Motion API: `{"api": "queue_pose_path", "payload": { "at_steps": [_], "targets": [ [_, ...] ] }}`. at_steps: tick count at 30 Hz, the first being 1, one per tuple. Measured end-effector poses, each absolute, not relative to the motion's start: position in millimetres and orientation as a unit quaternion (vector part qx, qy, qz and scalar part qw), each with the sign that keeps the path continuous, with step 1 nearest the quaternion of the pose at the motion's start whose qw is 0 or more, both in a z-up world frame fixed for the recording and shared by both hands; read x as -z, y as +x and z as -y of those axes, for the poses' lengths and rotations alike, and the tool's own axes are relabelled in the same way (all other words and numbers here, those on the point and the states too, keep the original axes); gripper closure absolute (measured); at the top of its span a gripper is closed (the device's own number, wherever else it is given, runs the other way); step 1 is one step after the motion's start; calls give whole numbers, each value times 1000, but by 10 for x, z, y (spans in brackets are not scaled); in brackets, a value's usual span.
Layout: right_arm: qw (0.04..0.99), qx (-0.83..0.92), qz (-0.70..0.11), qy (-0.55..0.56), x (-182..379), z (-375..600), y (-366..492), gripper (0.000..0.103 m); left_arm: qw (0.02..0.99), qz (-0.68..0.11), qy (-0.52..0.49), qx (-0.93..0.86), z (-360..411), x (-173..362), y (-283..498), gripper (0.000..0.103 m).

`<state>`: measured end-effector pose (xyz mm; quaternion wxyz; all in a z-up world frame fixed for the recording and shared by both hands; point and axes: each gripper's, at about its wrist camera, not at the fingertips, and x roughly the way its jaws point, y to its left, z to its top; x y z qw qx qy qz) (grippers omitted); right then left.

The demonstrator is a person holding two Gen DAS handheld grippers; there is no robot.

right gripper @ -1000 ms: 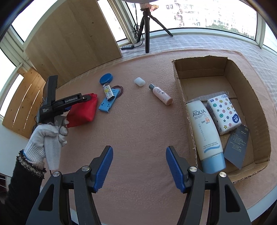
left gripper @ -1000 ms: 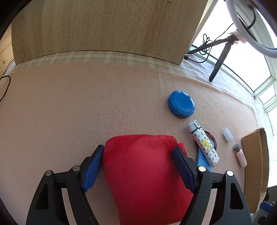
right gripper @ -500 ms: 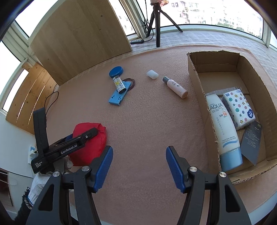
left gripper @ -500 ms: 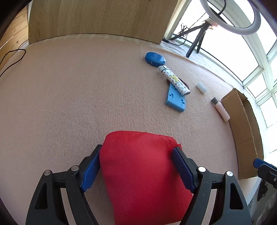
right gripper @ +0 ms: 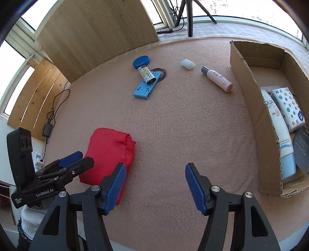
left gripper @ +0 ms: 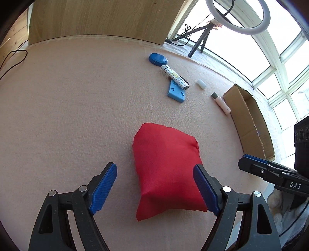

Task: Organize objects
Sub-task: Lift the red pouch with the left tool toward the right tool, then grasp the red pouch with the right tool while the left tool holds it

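A red fabric pouch (left gripper: 166, 170) (right gripper: 108, 152) lies flat on the pink table cover near its front edge. My left gripper (left gripper: 155, 185) (right gripper: 71, 164) is open around it: the right finger touches the pouch's side and the left finger stands apart. My right gripper (right gripper: 155, 186) (left gripper: 270, 171) is open and holds nothing, just right of the pouch. At the right stands a cardboard box (right gripper: 251, 92) (left gripper: 249, 123) holding a sunscreen tube (right gripper: 278, 131), a tissue pack (right gripper: 289, 108) and a dark card (right gripper: 302, 142).
Further back lie a blue round lid (right gripper: 141, 60), a patterned tube (right gripper: 146, 75) on a blue flat piece (right gripper: 143, 89), dark hair ties (right gripper: 162, 74), a white cap (right gripper: 187, 63) and a pink bottle (right gripper: 217, 79). A wooden panel (right gripper: 100, 29) and a tripod (right gripper: 190, 17) stand behind.
My left gripper carried the red pouch back toward the front edge, then opened; the pouch now rests on the cover. The right gripper stayed open.
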<state>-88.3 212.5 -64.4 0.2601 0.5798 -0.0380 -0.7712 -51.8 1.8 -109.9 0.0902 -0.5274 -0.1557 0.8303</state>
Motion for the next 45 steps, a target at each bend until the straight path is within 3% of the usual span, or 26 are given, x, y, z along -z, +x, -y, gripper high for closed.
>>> {"api": "queue_pose_path", "payload": {
  "at_steps": [18,28,45],
  "targets": [
    [269,755,33,597,792,-1796,-994,43,174,176,-547,-800,-367,1227,-363,19],
    [293,735,21,611,894,-1518,-1027,43,148,148,-545,-812,-278,1234,-390,19],
    [332,708,14,623,1012,-1237,-1024,39,162,173,-548,-802,-258,1341,-429,24]
  ]
}}
